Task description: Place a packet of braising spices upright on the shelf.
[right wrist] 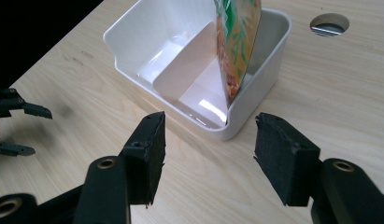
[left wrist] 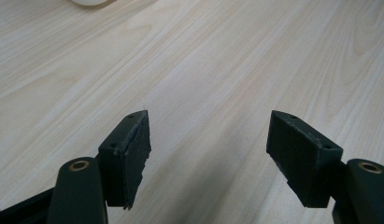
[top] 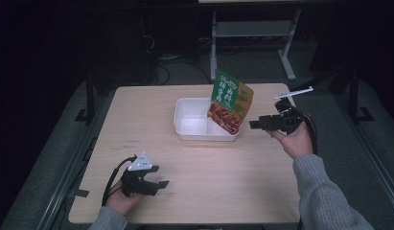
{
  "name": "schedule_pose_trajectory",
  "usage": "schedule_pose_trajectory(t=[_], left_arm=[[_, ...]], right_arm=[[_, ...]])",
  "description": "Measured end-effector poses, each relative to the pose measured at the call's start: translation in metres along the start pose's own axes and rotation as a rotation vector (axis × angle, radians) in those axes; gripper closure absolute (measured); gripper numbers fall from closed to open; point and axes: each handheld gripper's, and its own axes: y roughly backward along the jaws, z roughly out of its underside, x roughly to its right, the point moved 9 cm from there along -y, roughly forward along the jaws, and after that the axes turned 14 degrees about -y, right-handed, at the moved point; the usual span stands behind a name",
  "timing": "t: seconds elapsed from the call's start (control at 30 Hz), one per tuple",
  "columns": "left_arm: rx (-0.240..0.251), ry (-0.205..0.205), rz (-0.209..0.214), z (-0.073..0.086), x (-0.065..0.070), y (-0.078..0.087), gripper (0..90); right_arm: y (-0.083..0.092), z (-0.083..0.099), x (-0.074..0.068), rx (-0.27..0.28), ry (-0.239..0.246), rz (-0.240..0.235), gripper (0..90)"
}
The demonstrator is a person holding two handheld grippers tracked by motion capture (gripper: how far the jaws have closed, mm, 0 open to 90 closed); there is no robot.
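A white two-compartment tray (top: 185, 128) (right wrist: 129, 28) sits on the wooden table, toward the back middle. A green and orange food pouch (top: 230, 101) (right wrist: 236, 42) stands on edge in its right compartment, leaning against the tray's wall. My right gripper (top: 256, 124) (right wrist: 208, 154) hovers just right of the tray, open and holding nothing, jaws pointing at the tray's corner. Near the table's front left, my left gripper (top: 162, 176) (left wrist: 208, 158) is open over bare wood, nothing between its jaws. It appears as small dark jaws (right wrist: 21, 109) at the left edge of the right gripper view.
The wooden table (top: 137, 120) has bare room at the front and left. A round cable hole (right wrist: 329, 24) lies beyond the tray in the right gripper view. A white desk frame (top: 252, 33) stands on the dark floor behind the table.
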Motion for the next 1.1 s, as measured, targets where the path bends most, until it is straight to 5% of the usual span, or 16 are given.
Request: schedule_pose_trajectory(t=[1.1], left_arm=[[-0.002,0.002,-0.003,0.0,0.0,-0.001,29.9]], right_arm=[[-0.002,0.059,0.002,-0.026,-0.008,-0.053,40.8]])
